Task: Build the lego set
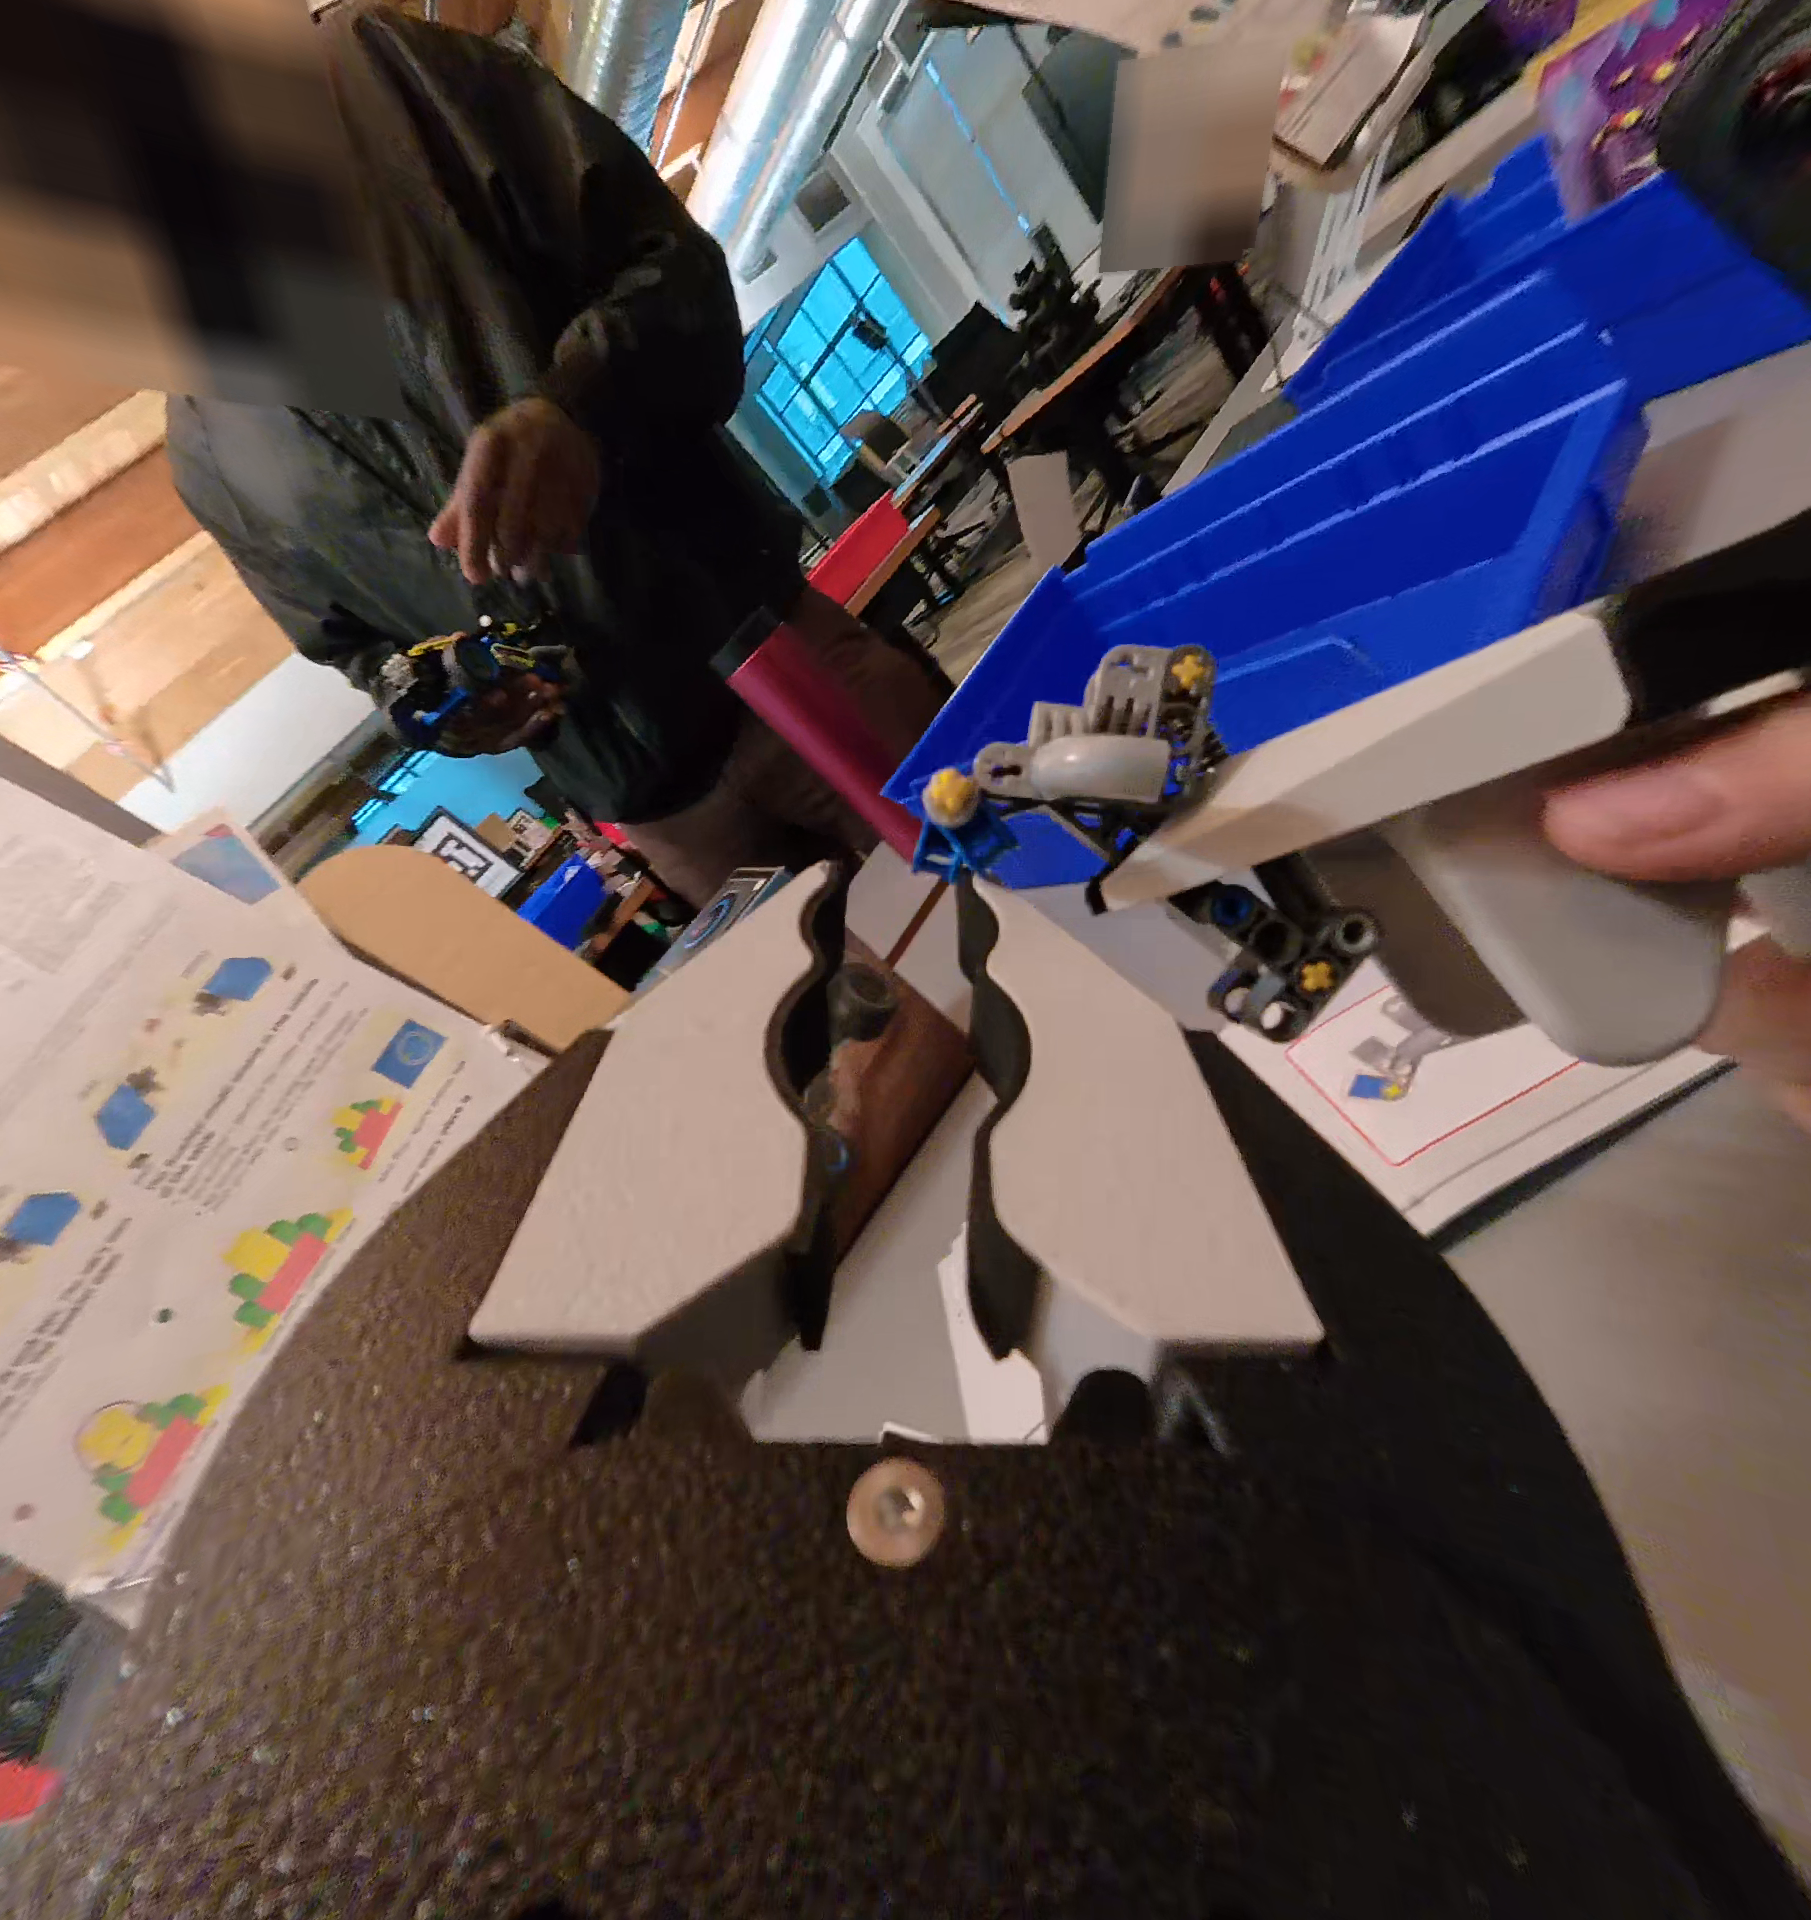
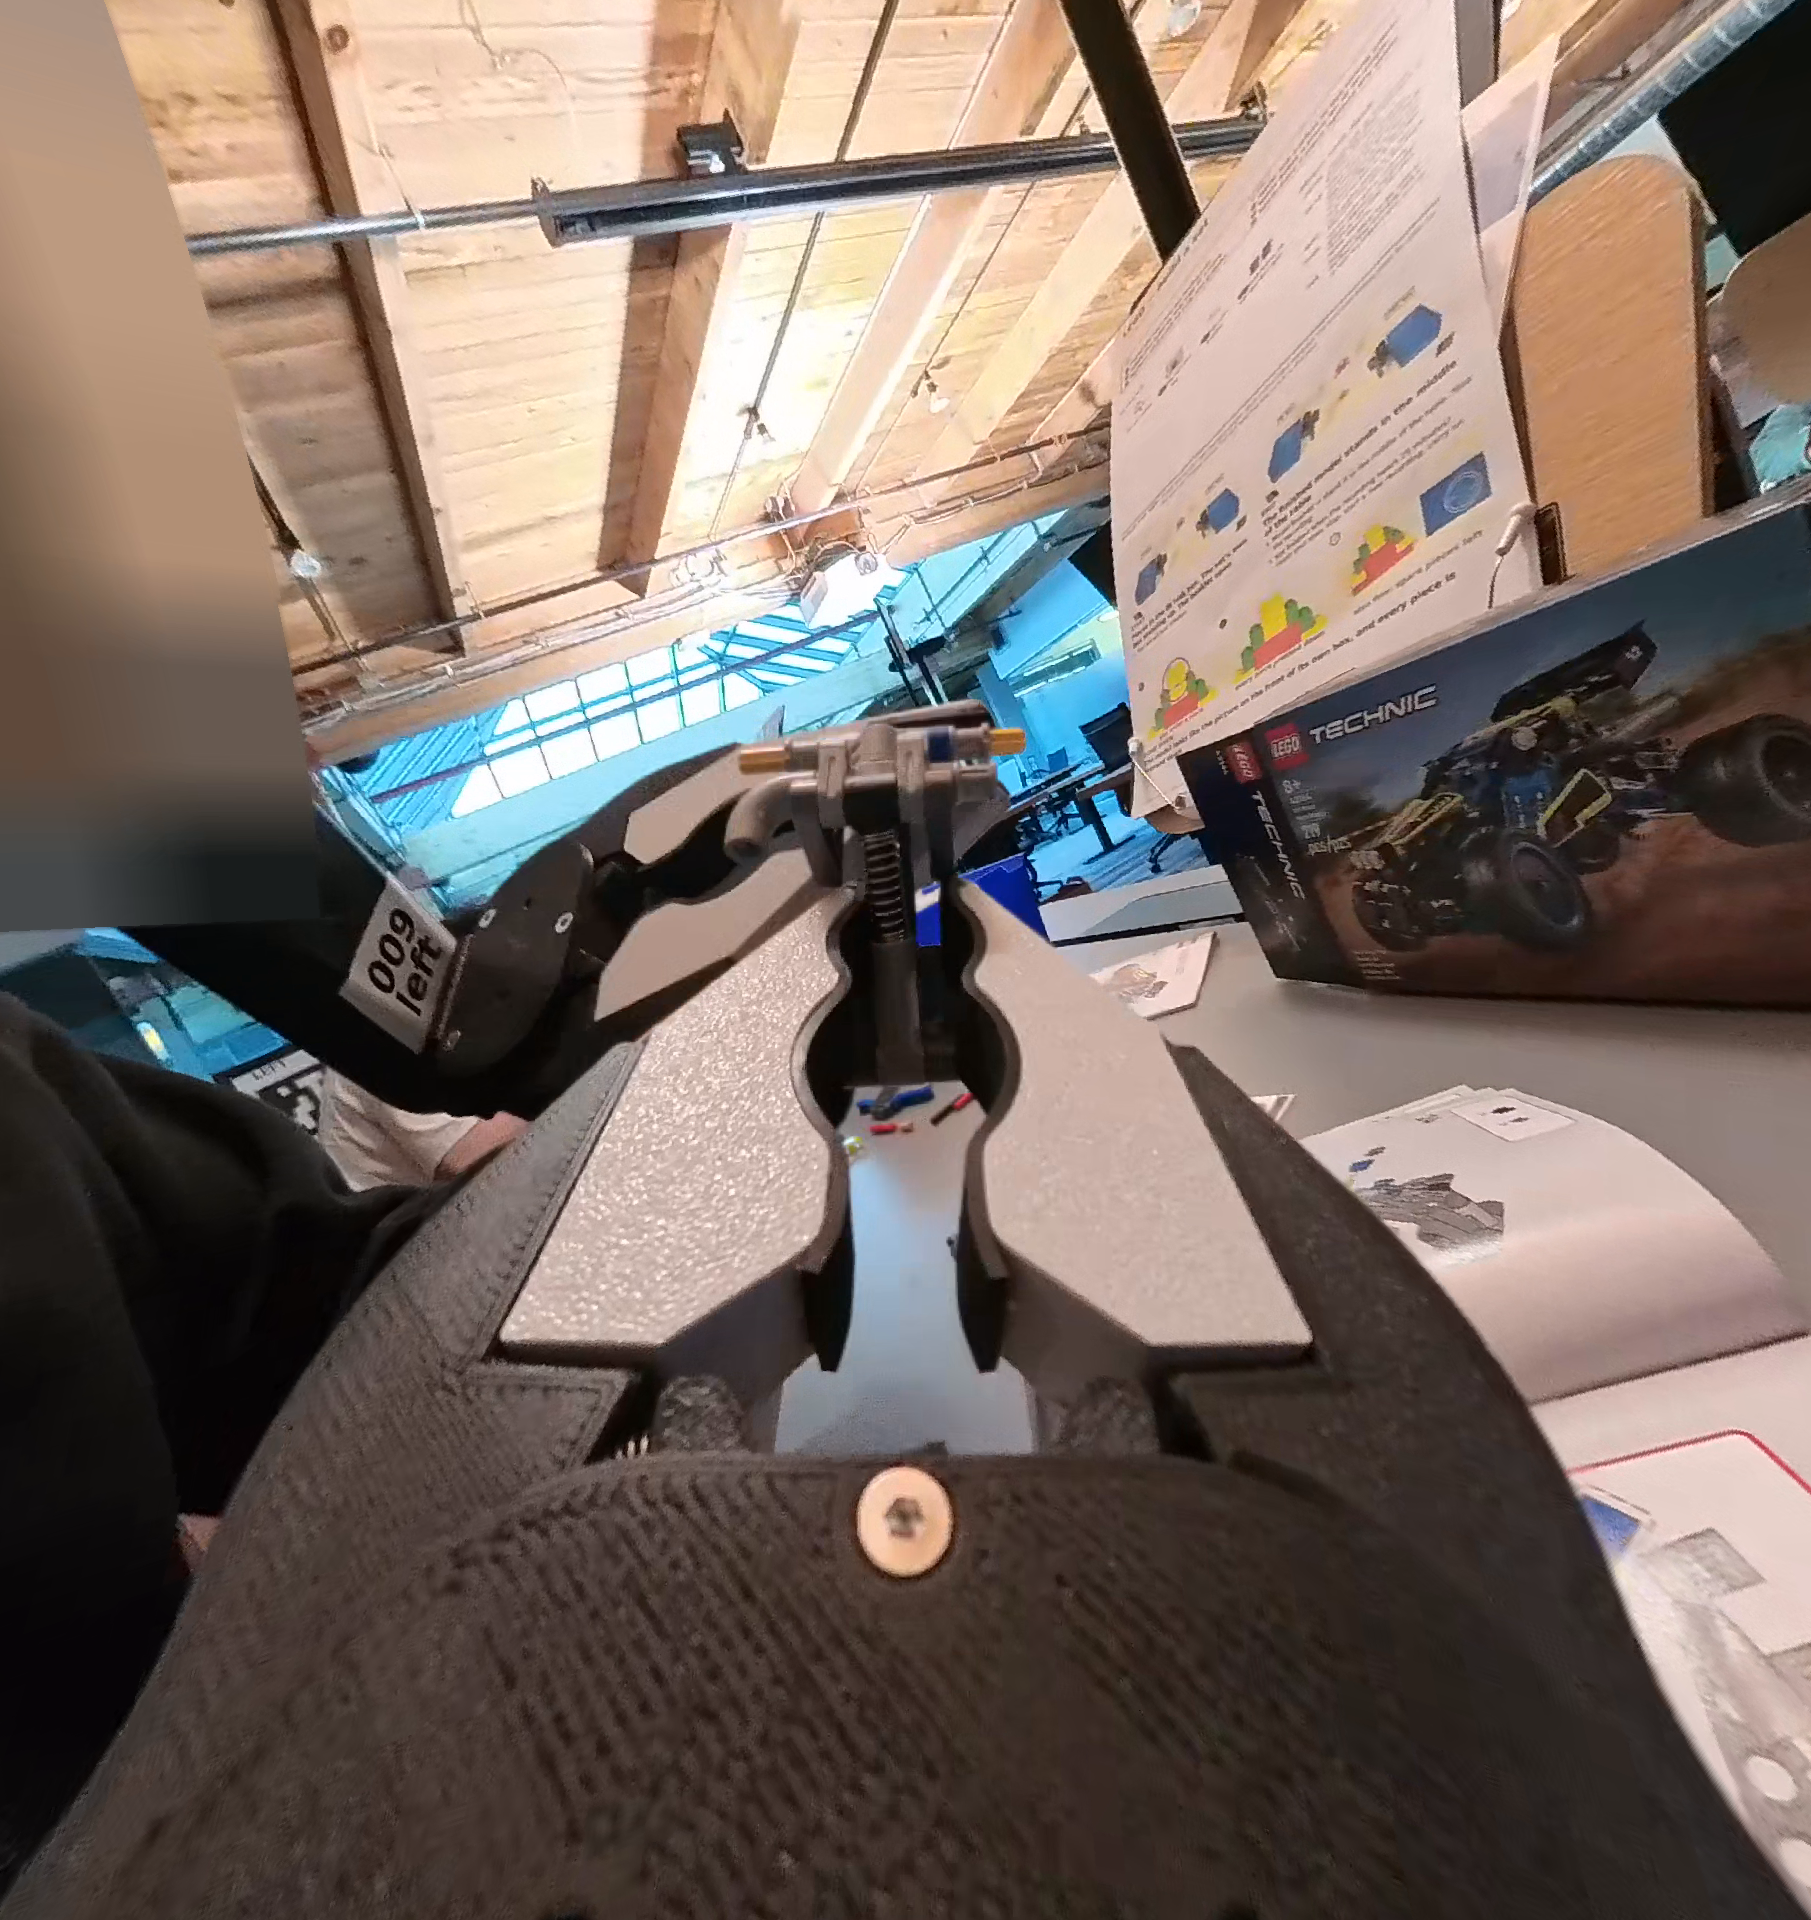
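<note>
from where i stand, the right gripper [image 2: 896, 904] has its fingers closed narrow on the dark spring-wrapped shaft of the half-built lego assembly [image 2: 880, 769], holding it up in the air well above the surface [image 2: 1503, 1049], its grey head with yellow pin ends pointing away from the hand. the left gripper [image 1: 901, 904] sits right at that assembly, tips just beside its blue end. its fingers stand a little apart, with a small dark piece [image 1: 859, 1003] in the gap, though i can't tell whether they actually pinch it or it merely sits behind them. the step looks to me like mating a part onto the grey head, and doing it well probably means keeping the right hand rock steady, since the shaft is a springy thing to hold by and could twist or slide under a sideways push. i'd bring the left in along the axis of the hole, not at an angle, and press straight (a peek at the open instruction booklet [image 2: 1555, 1247] would confirm which hole). a slip could drop the part among the loose pieces [image 2: 901, 1107] down on the surface. the blue bins [image 1: 1400, 540] and the set's box [image 2: 1555, 810] stand near but clear of the work.
</note>
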{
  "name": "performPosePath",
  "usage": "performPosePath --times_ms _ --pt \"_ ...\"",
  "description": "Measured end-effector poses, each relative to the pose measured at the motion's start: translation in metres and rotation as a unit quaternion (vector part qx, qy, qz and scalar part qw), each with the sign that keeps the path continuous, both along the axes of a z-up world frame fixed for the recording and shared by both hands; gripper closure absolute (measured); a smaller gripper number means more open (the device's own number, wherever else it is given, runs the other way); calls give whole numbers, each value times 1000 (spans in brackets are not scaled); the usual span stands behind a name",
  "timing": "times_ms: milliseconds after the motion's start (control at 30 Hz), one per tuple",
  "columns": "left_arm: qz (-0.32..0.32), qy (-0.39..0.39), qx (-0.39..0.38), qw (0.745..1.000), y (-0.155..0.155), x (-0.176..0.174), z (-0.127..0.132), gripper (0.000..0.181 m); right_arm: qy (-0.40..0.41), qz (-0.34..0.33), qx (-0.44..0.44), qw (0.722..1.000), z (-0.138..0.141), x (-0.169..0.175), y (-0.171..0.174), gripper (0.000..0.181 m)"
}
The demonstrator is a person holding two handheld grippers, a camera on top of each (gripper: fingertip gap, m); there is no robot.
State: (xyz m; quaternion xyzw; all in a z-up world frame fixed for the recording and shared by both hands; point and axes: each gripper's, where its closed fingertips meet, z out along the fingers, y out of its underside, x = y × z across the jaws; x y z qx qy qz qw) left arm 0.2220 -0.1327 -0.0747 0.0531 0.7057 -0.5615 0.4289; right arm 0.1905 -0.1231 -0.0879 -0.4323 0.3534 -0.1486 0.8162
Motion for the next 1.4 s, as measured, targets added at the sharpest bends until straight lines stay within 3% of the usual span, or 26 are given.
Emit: performPosePath --times_ms 333,500,700,967,1133,1400 --pt "-6 16 23 1000 -5 -4 -15 154 -16 -40 -44 998 -2 2 -3 171" --pt "-27 31 2 999 -2 -4 -4 152 -14 -39 -55 998 -5 2 -5 171" --pt "-96 114 22 989 -6 -9 -14 146 -9 -57 -63 996 -3 3 -18 171" --pt "-152 220 -35 963 -7 -17 -7 143 -16 -64 -94 993 -5 3 -13 171" --pt "-112 185 -28 976 -5 -7 -9 149 -13 -61 -94 994 -7 3 -14 171" --pt "-56 18 23 998 -4 -6 -6 157 -15 -59 -121 991 -10 2 -7 171"
